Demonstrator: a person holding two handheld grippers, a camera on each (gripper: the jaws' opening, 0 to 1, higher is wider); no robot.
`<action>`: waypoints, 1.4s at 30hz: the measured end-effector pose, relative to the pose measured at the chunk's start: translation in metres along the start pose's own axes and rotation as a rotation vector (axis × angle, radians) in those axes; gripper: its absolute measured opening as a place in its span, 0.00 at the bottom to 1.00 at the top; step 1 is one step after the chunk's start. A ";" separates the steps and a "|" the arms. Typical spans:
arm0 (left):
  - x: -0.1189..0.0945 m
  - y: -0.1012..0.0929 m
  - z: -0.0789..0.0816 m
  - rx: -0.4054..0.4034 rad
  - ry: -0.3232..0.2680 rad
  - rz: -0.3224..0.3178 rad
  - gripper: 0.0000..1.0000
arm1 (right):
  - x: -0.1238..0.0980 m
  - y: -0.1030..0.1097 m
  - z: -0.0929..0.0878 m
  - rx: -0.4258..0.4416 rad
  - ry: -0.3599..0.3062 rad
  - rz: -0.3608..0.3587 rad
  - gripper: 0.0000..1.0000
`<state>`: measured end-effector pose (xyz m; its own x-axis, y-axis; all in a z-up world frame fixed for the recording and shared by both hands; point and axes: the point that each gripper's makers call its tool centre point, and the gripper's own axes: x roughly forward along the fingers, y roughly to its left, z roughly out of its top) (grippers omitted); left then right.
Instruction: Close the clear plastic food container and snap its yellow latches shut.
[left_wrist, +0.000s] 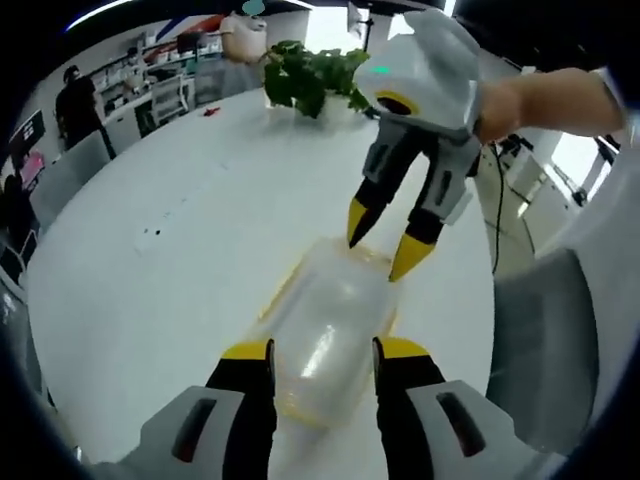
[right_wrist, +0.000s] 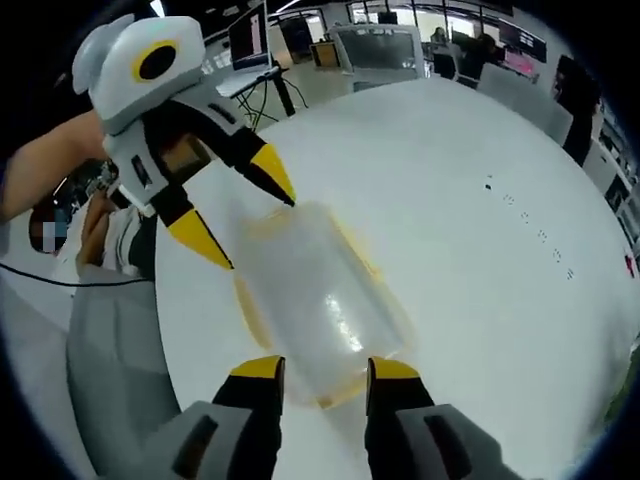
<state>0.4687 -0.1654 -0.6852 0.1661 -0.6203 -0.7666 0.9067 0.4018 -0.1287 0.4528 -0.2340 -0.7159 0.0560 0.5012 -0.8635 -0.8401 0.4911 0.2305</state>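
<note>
While both claws, left (left_wrist: 322, 362) and right (right_wrist: 322, 378), gape at opposite ends, the clear plastic yellow-latched food container (left_wrist: 325, 335) looks light and slippery; press its end latches.

Views face each other, close over shared container (left_wrist: 325, 335) (right_wrist: 320, 305).
</note>
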 end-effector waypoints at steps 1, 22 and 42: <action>0.001 -0.001 0.001 0.006 0.001 -0.005 0.38 | 0.001 0.001 0.001 -0.012 -0.001 0.005 0.31; 0.022 -0.010 0.005 0.124 0.061 -0.029 0.37 | 0.012 0.007 0.020 -0.173 -0.031 0.035 0.27; 0.028 -0.007 0.001 0.174 0.096 -0.026 0.35 | 0.026 0.016 0.036 -0.326 -0.041 0.058 0.27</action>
<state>0.4676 -0.1854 -0.7052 0.1114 -0.5589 -0.8217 0.9650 0.2585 -0.0450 0.4601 -0.1876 -0.7185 0.0194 0.5529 -0.8330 -0.9705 0.2108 0.1173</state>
